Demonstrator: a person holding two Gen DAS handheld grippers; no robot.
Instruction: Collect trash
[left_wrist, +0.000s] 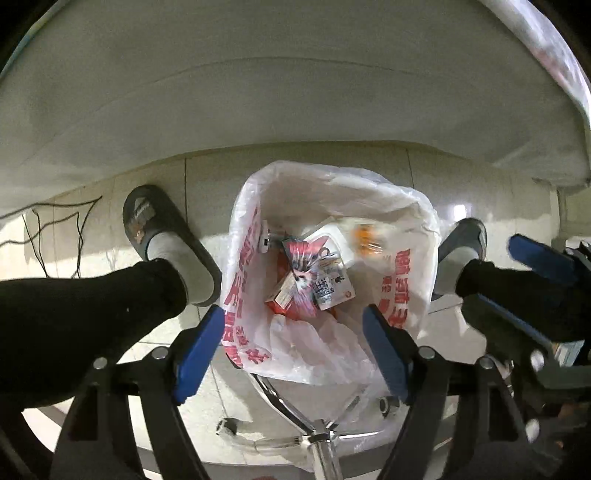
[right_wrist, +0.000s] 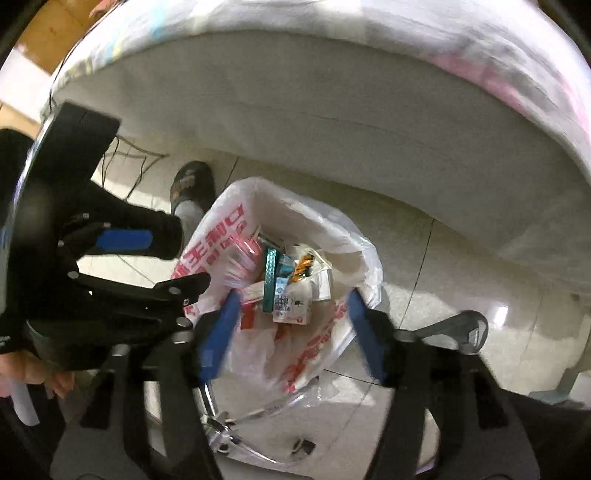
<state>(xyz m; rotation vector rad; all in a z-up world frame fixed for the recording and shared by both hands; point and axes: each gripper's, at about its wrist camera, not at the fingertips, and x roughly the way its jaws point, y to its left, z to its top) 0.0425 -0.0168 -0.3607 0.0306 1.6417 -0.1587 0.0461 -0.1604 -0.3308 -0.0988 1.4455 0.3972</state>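
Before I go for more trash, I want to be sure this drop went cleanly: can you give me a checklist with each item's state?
1. Left gripper empty: ok, jaws apart, nothing between the pads.
2. Right gripper empty: ok, jaws apart, nothing held.
3. Trash inside the bag: ok, small carton and pink wrapper lie within the white plastic bag.
4. Bag mouth open: ok, rim spread wide under both grippers.
5. Orange-marked piece settled: cannot tell, it is blurred.
6. Feet clear of bag: not ok, left slipper is right beside the bag's edge.
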